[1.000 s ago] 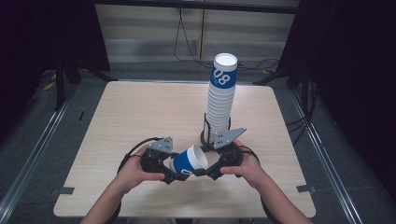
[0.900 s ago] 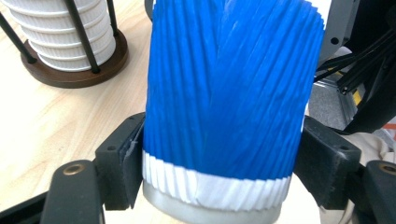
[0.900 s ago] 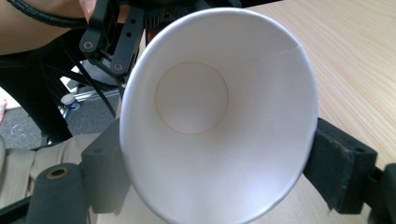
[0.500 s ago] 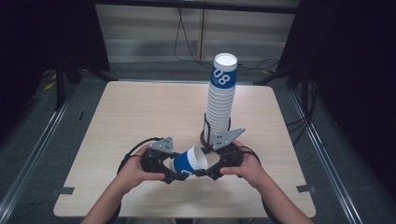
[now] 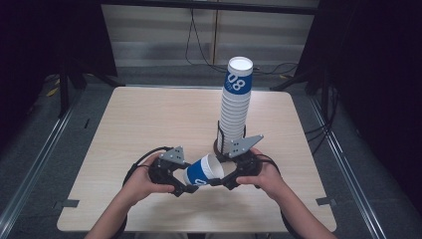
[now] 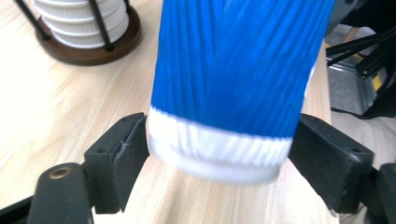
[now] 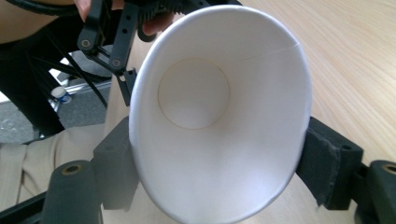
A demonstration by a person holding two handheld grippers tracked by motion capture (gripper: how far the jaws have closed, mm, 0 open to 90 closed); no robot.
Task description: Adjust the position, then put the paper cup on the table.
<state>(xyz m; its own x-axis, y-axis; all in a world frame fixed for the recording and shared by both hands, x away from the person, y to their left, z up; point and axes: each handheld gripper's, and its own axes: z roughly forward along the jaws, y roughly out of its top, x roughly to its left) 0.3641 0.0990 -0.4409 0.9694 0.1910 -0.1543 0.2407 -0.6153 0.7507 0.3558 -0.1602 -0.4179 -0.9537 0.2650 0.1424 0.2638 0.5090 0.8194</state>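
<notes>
two grippers share one blue cup (image 5: 203, 172) above the tabletop (image 5: 149, 119): right gripper (image 7: 217, 154) pinches its rim, left gripper (image 6: 219, 154) jaws have just been opening, seemingly clear of its base. a weak rim pinch may drop it.

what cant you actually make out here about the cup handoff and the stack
- Blue cup: its upper part and mouth are cut off by the top edge of the left gripper view; its base is blurred.
- Left gripper: its jaws have just been opening around the cup's base; whether its pads still touch is unclear.
- Cup stack: the holder's base is hidden behind the right gripper in the high view.
- Stack cup count: rims too fine to count.
</notes>
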